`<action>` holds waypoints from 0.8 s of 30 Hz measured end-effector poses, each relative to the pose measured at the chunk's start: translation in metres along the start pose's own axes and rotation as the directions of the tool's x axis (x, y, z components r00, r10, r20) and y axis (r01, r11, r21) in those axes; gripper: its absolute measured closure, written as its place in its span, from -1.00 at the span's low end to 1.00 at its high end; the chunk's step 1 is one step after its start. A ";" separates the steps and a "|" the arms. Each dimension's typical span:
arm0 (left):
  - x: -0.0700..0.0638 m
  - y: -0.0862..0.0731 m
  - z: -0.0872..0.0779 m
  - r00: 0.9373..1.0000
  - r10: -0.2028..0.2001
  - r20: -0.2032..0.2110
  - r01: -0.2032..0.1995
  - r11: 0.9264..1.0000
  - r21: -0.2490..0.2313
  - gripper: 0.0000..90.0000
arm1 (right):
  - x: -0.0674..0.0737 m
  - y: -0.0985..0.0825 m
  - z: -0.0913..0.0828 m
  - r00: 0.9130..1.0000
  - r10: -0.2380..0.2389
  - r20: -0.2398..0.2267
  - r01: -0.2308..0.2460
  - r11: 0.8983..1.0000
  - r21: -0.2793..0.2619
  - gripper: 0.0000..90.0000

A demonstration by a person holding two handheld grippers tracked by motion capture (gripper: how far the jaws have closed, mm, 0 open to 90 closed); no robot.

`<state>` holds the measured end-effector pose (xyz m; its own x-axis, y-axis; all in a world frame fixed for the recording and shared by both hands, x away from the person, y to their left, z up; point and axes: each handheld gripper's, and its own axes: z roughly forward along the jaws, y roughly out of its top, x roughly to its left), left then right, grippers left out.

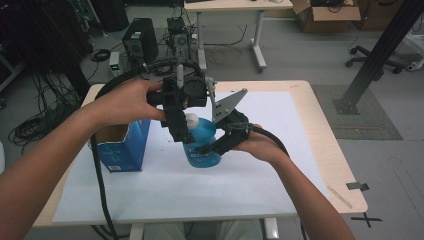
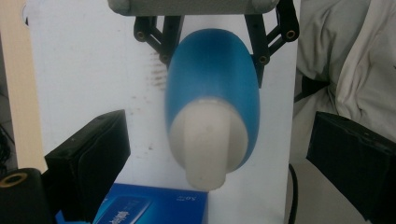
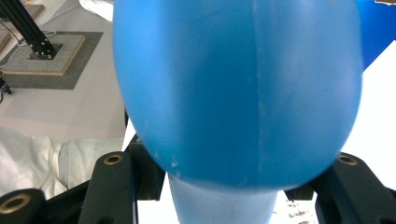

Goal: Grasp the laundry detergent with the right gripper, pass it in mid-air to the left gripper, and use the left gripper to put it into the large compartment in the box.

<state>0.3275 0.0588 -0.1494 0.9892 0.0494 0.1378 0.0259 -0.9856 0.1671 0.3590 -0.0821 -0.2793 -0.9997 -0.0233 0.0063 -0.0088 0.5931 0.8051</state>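
Blue bottle (image 1: 202, 145): you hold it upright just above the white table cover (image 1: 240, 185), between the two grippers near the middle of the table.
Right gripper (image 1: 212, 148): clamped on the bottle's lower body; in the right gripper view the blue body (image 3: 238, 88) sits between its two black jaws, pressed in from both sides.
Left gripper (image 1: 184, 134): it comes down from above at the white cap (image 1: 191, 119); in the left gripper view the cap (image 2: 208, 140) lies between the jaws, which stand well apart on either side and do not touch it, so this gripper is released.
Progress: the bottle is gripped and steadied, which looks like the first part done; the cap is not yet gripped, so closing on it and working it loose still seems to lie ahead of you.
Blue box (image 1: 122, 145): standing open-topped just left of the bottle, under your left hand (image 1: 127, 102).
Beyond the table: a computer tower (image 1: 140, 42) and cables on the floor.
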 end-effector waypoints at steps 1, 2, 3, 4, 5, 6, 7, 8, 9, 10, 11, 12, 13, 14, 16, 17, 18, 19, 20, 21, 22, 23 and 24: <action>0.000 0.000 0.002 1.000 -0.001 0.003 0.001 1.000 0.000 -0.86 | 0.000 0.000 0.000 1.000 0.000 0.000 0.000 1.000 0.000 -0.02; 0.000 0.000 0.003 1.000 0.000 0.006 0.000 1.000 0.002 -0.86 | 0.000 0.000 0.000 1.000 0.002 0.000 -0.002 1.000 0.001 -0.03; 0.001 0.001 0.005 1.000 0.000 0.007 0.000 1.000 0.001 -0.86 | 0.000 0.000 0.000 1.000 0.001 0.000 -0.001 1.000 0.002 -0.03; 0.001 0.001 0.006 1.000 0.001 0.009 -0.001 1.000 0.002 -0.86 | 0.000 0.000 0.000 1.000 0.002 0.000 -0.002 1.000 0.003 -0.03; 0.001 0.001 0.008 1.000 0.000 0.011 0.000 1.000 0.002 -0.86 | 0.000 0.000 0.000 1.000 0.004 0.001 -0.004 1.000 0.002 -0.03; 0.001 0.001 0.010 1.000 0.000 0.013 0.000 1.000 0.001 -0.86 | 0.000 0.000 0.000 1.000 0.004 0.002 -0.004 1.000 0.003 -0.03; 0.001 0.001 0.010 1.000 0.000 0.013 0.000 1.000 0.001 -0.86 | 0.000 0.000 0.000 1.000 0.004 0.001 -0.004 1.000 0.002 -0.03; 0.002 0.001 0.014 1.000 0.003 0.017 -0.003 1.000 0.002 -0.86 | 0.000 0.000 0.001 1.000 0.004 0.002 -0.004 1.000 0.003 -0.03; 0.002 0.001 0.016 1.000 0.001 0.020 -0.001 1.000 0.004 -0.86 | 0.000 0.000 0.001 1.000 0.001 0.003 -0.001 1.000 0.002 -0.03; 0.002 0.001 0.018 1.000 0.001 0.020 -0.001 1.000 0.004 -0.86 | 0.000 0.000 0.001 1.000 0.003 0.003 -0.003 1.000 0.004 -0.03; 0.003 0.001 0.020 1.000 0.000 0.023 -0.001 1.000 0.006 -0.86 | 0.000 0.000 0.001 1.000 0.002 0.004 -0.002 1.000 0.006 -0.03; 0.003 0.001 0.022 1.000 -0.001 0.024 0.001 1.000 0.006 -0.86 | 0.000 0.000 0.001 1.000 0.006 0.001 -0.006 1.000 0.005 -0.03; 0.003 0.001 0.024 1.000 -0.002 0.026 0.002 1.000 0.006 -0.86 | 0.000 0.000 0.001 1.000 0.009 0.000 -0.009 1.000 0.005 -0.03; 0.004 0.001 0.025 1.000 -0.003 0.029 0.003 1.000 0.007 -0.86 | 0.000 0.000 0.001 1.000 0.007 0.000 -0.007 1.000 0.004 -0.03; 0.004 0.000 0.029 0.999 -0.007 0.035 0.007 1.000 0.005 -0.86 | 0.000 0.000 0.002 1.000 0.006 0.001 -0.006 1.000 0.003 -0.03; 0.005 0.000 0.031 0.999 -0.008 0.037 0.008 1.000 0.005 -0.86 | -0.001 0.000 0.002 1.000 0.001 0.002 -0.001 1.000 0.000 -0.03; 0.005 0.000 0.032 0.999 -0.009 0.039 0.009 1.000 0.004 -0.85 | -0.001 0.000 0.002 1.000 -0.002 0.002 0.002 1.000 -0.001 -0.03; 0.005 0.000 0.034 0.999 -0.009 0.041 0.008 1.000 0.009 -0.85 | -0.001 0.000 0.002 1.000 -0.002 0.001 0.002 1.000 0.000 -0.03; 0.005 0.000 0.034 0.999 -0.009 0.041 0.008 1.000 0.009 -0.85 | -0.001 0.000 0.002 1.000 -0.002 0.001 0.002 1.000 0.000 -0.03; 0.006 0.000 0.036 0.999 -0.007 0.044 0.007 1.000 0.007 -0.84 | -0.001 -0.001 0.003 1.000 -0.003 0.000 0.003 1.000 -0.002 -0.03; 0.006 0.000 0.036 0.999 -0.005 0.046 0.005 1.000 0.008 -0.83 | -0.001 -0.001 0.003 1.000 -0.003 -0.001 0.003 1.000 -0.003 -0.03; 0.006 0.000 0.037 0.999 -0.004 0.047 0.004 1.000 0.007 -0.83 | -0.002 -0.001 0.003 1.000 -0.003 0.000 0.003 1.000 0.001 -0.03; 0.006 0.000 0.038 0.999 -0.003 0.047 0.003 1.000 0.004 -0.82 | -0.002 -0.001 0.004 1.000 -0.003 -0.001 0.003 1.000 0.000 -0.03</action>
<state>0.3390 0.0532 -0.1852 0.9948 0.0451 0.0917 0.0296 -0.9860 0.1638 0.3607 -0.0796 -0.2824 -0.9997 -0.0256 0.0043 -0.0117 0.5929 0.8052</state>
